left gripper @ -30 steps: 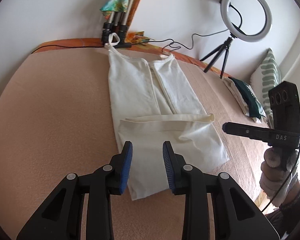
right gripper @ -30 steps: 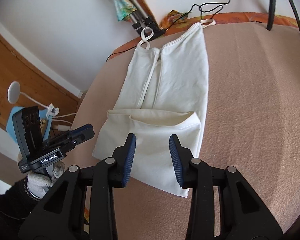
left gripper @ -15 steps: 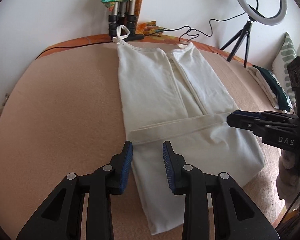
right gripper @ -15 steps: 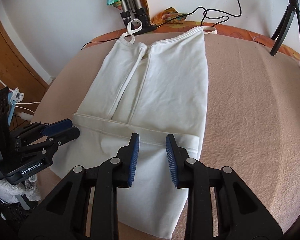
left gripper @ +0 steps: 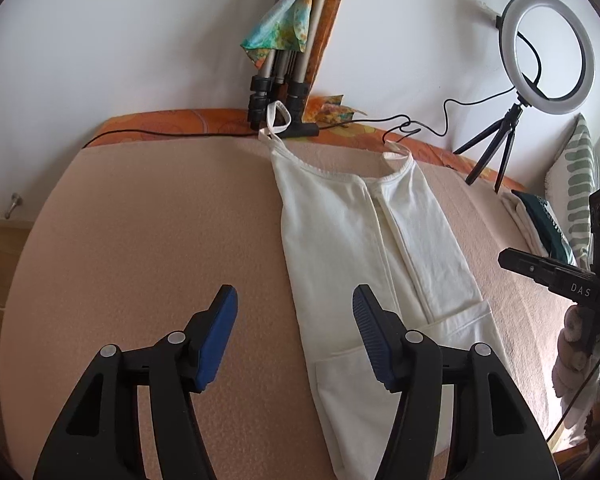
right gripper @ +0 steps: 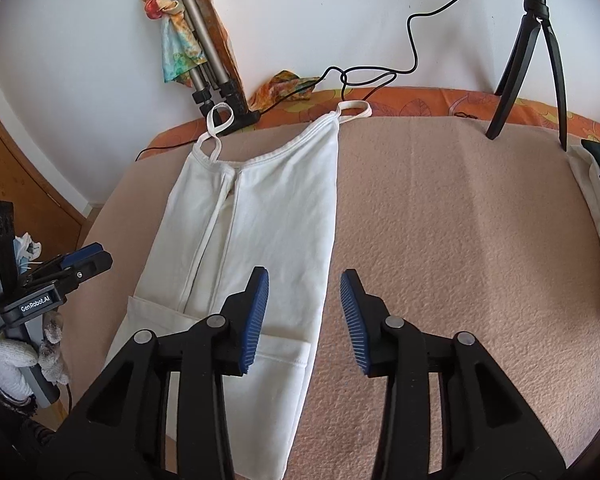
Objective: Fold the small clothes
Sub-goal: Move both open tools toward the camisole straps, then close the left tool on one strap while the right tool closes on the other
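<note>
A white strappy top [left gripper: 364,248] lies flat on the peach blanket [left gripper: 148,240], its two long sides folded in to the middle and its bottom hem turned up a short way. It also shows in the right wrist view [right gripper: 268,232]. My left gripper [left gripper: 294,336] is open and empty, above the top's left edge near the hem. My right gripper [right gripper: 304,314] is open and empty, above the top's right edge near the hem. Each gripper shows in the other's view, the right one [left gripper: 556,276] and the left one [right gripper: 60,276].
A folded tripod [left gripper: 280,80] with a colourful cloth stands against the wall behind the straps. A ring light [left gripper: 548,48] on a small tripod and its black cable [left gripper: 412,128] sit at the back right. Folded clothes [left gripper: 540,220] and a striped pillow [left gripper: 580,184] lie at the right edge.
Both grippers have opened wide and let go of the hem, then drawn back and outward. The turned-up hem fold now lies flat on the top.
</note>
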